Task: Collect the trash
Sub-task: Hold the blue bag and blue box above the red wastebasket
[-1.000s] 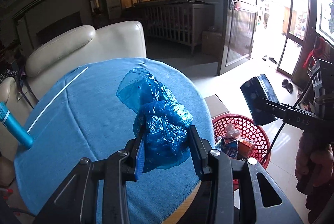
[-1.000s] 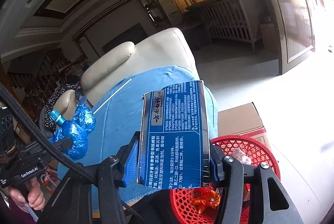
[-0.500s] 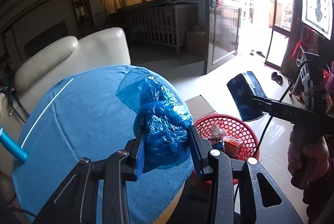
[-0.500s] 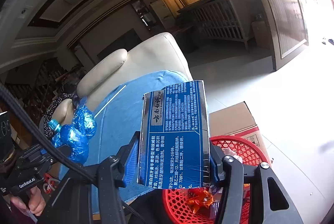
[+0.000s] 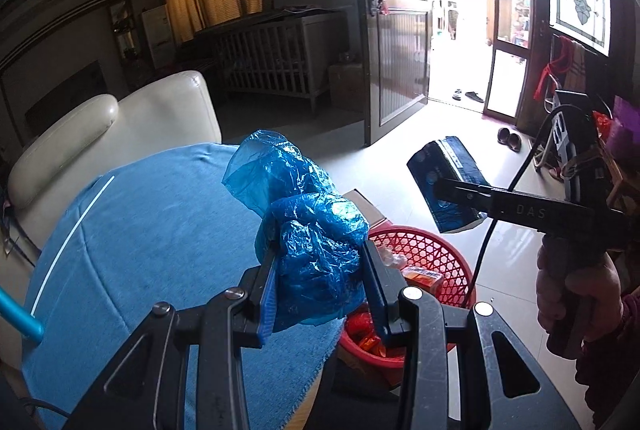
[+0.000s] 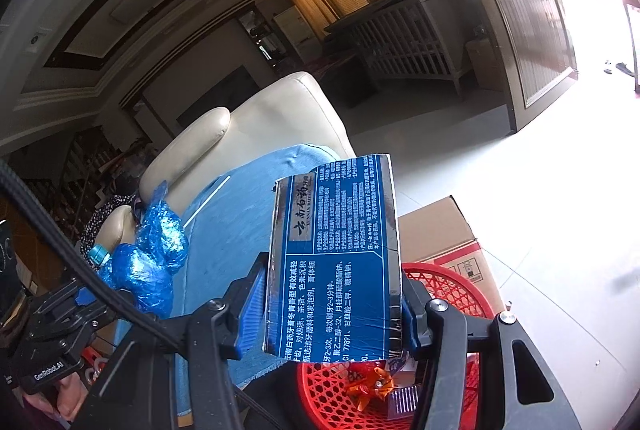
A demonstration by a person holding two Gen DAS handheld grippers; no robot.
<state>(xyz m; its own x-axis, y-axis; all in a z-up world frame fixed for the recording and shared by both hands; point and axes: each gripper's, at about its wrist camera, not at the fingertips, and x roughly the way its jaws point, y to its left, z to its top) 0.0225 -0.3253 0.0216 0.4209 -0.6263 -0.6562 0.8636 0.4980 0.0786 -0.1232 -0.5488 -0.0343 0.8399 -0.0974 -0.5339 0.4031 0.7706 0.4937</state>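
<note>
Round table (image 5: 132, 230) under a blue cloth fills the 9 o'clock half of the left wrist view; red mesh basket (image 5: 424, 250) on the floor at its 4 o'clock edge, wrappers inside. Left gripper (image 5: 320, 286) pinches a crumpled blue plastic bag (image 5: 316, 242) over the table rim. Right gripper (image 6: 332, 306) clamps a blue toothpaste box (image 6: 340, 262) upright above the basket, which lies at 6 o'clock in its view.

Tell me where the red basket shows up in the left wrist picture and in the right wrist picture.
Left wrist view: the red basket is lower centre-right, on the floor past the blue table edge, partly behind the fingers.
Right wrist view: the red basket sits bottom centre-right, mostly hidden behind the blue box.
Shared landmark: the cream armchair behind the table.
</note>
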